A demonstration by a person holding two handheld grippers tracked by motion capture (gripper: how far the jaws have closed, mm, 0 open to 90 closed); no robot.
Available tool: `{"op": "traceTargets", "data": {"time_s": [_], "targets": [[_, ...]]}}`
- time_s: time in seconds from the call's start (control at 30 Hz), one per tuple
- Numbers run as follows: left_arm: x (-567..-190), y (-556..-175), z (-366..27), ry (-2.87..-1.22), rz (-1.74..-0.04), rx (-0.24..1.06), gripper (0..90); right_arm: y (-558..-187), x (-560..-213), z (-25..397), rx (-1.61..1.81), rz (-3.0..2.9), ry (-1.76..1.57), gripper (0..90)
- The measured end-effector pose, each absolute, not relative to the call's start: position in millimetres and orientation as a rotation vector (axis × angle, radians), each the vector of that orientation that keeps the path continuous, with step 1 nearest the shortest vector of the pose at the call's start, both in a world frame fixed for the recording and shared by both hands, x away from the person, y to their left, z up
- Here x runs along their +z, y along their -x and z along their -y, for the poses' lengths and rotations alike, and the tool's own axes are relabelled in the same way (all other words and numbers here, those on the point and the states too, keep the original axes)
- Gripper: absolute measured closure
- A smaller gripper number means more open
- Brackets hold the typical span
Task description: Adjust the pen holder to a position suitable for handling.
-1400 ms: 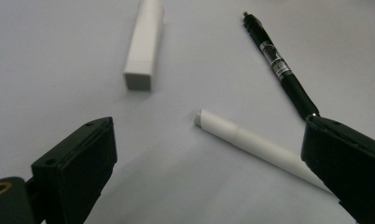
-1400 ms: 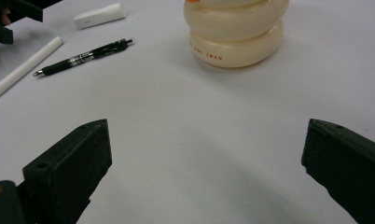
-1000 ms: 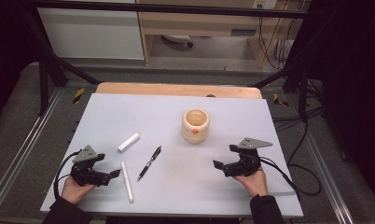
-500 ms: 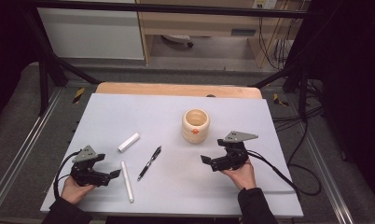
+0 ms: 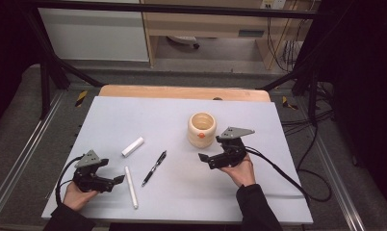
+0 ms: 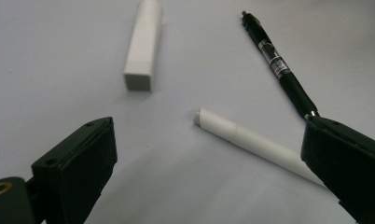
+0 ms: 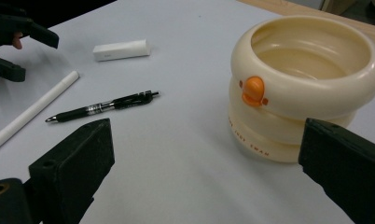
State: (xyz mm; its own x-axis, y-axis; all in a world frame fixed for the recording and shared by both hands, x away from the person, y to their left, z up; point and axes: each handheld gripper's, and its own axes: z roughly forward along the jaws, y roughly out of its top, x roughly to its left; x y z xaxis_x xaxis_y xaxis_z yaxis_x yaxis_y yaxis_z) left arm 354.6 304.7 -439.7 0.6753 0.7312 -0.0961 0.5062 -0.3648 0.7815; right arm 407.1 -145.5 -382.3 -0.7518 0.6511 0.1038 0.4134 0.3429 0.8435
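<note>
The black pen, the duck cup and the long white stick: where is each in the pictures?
black pen [image 5: 154, 168]: high view, middle of its barrel.
duck cup [image 7: 288, 126]: right gripper view, front wall below the orange beak.
long white stick [image 6: 255, 143]: left gripper view, mid-shaft.

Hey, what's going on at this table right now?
A person holds a gripper in each hand over a grey table. The right gripper, open, sits by a cream duck-face cup. The left gripper, open too, points at a long white pen, near a black pen and a short white block. Nothing is gripped.
</note>
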Motion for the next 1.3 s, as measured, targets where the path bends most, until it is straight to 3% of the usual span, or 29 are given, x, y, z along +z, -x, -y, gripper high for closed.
{"op": "traceTargets", "data": {"time_s": [0.63,0.93,1.3], "targets": [[-439,-354,-305,-2.044,-0.95,0.341,3.5,-449,-368,118,1.269,-2.41,-0.909,10.7],[-439,-355,-304,-2.046,-0.95,0.341,3.5,-465,-365,109,1.251,-2.427,-0.899,18.0],[-439,-355,-304,-2.049,-0.946,0.337,3.5,-479,-369,101,1.198,-2.454,-0.888,37.6]]}}
